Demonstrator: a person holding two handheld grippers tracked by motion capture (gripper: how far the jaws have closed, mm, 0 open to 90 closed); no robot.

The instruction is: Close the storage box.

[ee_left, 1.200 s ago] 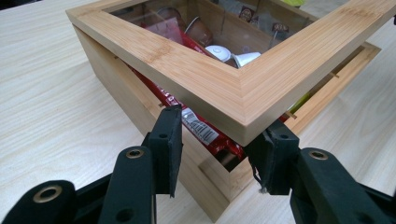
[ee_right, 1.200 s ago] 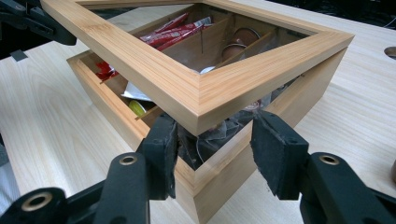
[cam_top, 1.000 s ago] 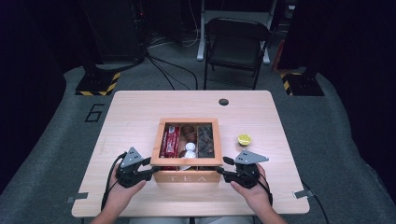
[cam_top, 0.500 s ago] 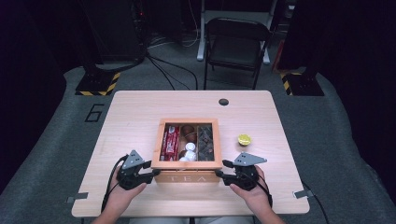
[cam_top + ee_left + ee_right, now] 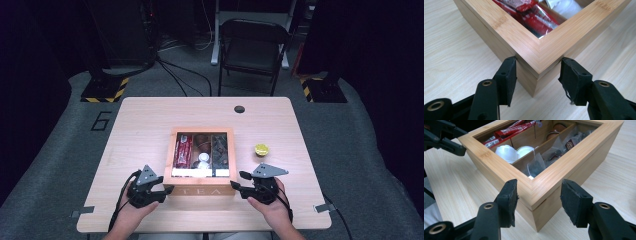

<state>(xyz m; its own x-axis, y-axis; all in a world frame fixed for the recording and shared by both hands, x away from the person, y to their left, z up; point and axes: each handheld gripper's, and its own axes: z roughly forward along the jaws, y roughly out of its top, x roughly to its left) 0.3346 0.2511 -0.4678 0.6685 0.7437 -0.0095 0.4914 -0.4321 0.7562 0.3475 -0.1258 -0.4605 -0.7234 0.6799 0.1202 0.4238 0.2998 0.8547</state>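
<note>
The pale wooden table [image 5: 150,125] carries my square bamboo tea box with a glass-windowed lid [image 5: 201,187] at its near middle – lid down, red packets [image 5: 534,18], white capsules [image 5: 506,152] and clear tea sachets [image 5: 535,166] inside. My left gripper [image 5: 537,72] straddles the box's near left corner, jaws just opening, pads off the wood. My right gripper [image 5: 539,195] brackets the near right corner, spread, not pinching. A small yellow cup [image 5: 261,149] sits apart, right. I'd judge lifting the lid remains

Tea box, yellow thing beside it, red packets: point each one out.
Tea box [image 5: 201,190]: high view, its front wall with the lettering.
Yellow thing [image 5: 261,149]: high view, its top, on the table right of the box.
Red packets [image 5: 537,21]: left gripper view, wrapper of one inside the box.
</note>
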